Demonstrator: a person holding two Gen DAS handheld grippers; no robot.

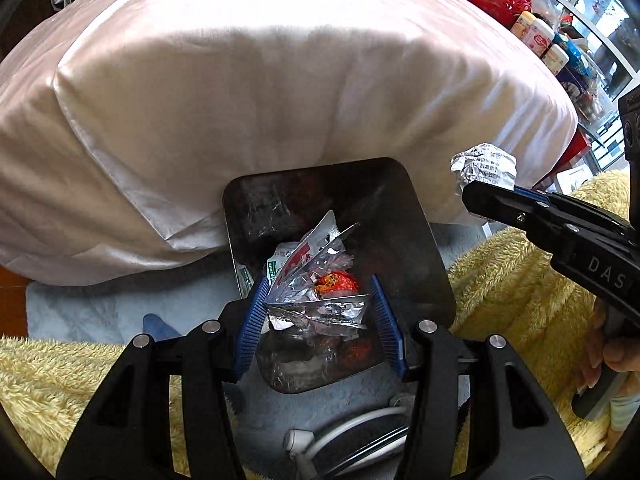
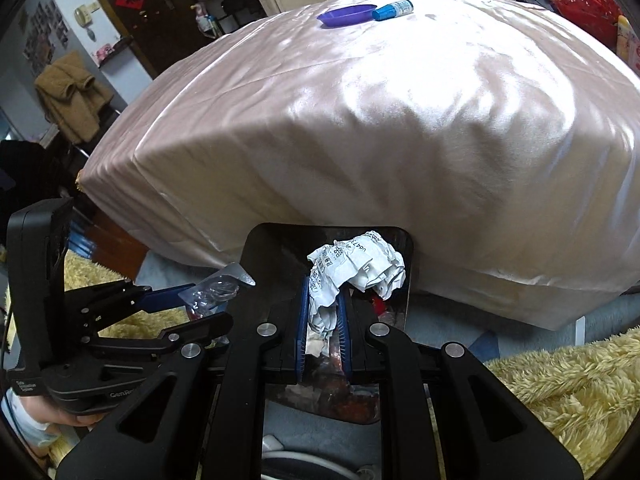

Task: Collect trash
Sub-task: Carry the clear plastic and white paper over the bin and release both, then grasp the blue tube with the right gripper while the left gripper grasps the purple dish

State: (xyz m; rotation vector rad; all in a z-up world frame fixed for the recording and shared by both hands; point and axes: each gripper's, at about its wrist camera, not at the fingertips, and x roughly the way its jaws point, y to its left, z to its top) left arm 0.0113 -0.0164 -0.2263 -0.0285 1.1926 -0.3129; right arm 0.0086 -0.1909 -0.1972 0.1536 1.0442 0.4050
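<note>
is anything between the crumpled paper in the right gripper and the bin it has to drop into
Nothing visible blocks it. The right gripper holds the crumpled white printed paper directly over the open dark metal bin. The left gripper, with silver foil wrappers between its fingers, hangs over the bin beside it, not beneath the paper.

The right gripper's fingers are hiding the lower crumpled paper, while print on it is staying too small to read.
</note>
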